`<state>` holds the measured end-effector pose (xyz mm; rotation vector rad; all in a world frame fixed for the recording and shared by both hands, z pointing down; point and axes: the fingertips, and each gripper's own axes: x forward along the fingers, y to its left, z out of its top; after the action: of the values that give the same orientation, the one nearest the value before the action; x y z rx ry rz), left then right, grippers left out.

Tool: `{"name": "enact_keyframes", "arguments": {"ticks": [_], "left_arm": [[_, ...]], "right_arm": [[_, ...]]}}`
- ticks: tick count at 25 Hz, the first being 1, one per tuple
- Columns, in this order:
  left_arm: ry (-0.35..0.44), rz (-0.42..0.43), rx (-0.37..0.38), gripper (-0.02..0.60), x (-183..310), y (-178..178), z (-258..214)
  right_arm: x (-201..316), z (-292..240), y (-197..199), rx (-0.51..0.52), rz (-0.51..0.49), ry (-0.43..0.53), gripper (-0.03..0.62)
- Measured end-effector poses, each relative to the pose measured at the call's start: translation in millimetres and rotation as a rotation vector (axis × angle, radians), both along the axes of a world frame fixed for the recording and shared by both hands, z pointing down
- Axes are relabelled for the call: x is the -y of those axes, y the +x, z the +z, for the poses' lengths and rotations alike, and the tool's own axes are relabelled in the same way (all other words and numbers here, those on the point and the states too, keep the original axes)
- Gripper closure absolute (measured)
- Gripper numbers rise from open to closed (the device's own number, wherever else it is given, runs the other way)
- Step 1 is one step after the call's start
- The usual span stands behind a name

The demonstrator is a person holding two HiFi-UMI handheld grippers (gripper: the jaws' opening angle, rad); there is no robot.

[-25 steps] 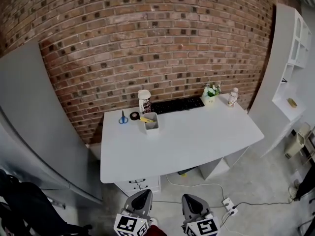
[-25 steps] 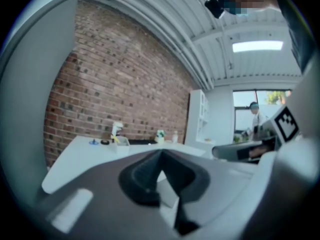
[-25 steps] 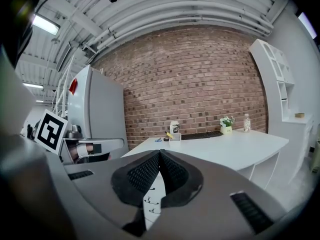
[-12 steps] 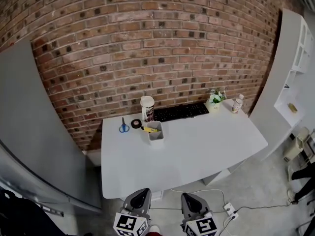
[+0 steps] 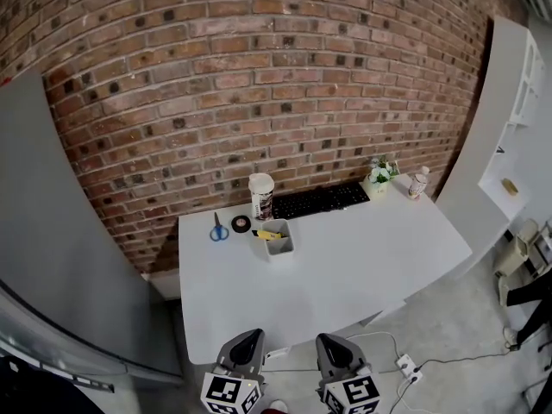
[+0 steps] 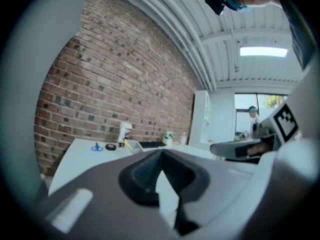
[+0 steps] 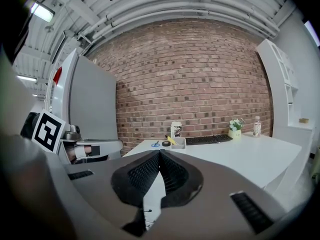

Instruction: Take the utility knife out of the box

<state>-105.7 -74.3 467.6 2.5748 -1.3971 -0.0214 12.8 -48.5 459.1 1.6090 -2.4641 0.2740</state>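
Head view: one box [image 5: 281,243], one utility knife [image 5: 266,235]; left gripper [image 5: 247,341], right gripper [image 5: 331,344] closed

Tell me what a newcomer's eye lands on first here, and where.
A red brick wall fills the background, with a white desk against it. At the desk's back left, a grey box holds a yellow knife, with blue scissors to its left. The left tool and right tool show at the bottom of the head view, both shut and empty.
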Motion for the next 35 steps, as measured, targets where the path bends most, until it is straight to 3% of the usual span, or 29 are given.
{"name": "enact_keyframes", "arguments": {"ticks": [8,17,35], "left_arm": [[-0.016,0.004,-0.02,0.578,5.1,-8.9,4.4],[-0.013,0.025,0.009,0.578,21.5,-2.5,9.7],[-0.042,0.002,0.056,0.578,107.9,14.0,19.5]], "right_arm": [[2.9,-0.1,-5.5,-0.022,0.014,-0.005,0.586],[14.4,3.8,0.4,-0.018,0.03,0.004,0.586],[102.9,12.7,24.1,0.008,0.029,-0.004,0.586]]}}
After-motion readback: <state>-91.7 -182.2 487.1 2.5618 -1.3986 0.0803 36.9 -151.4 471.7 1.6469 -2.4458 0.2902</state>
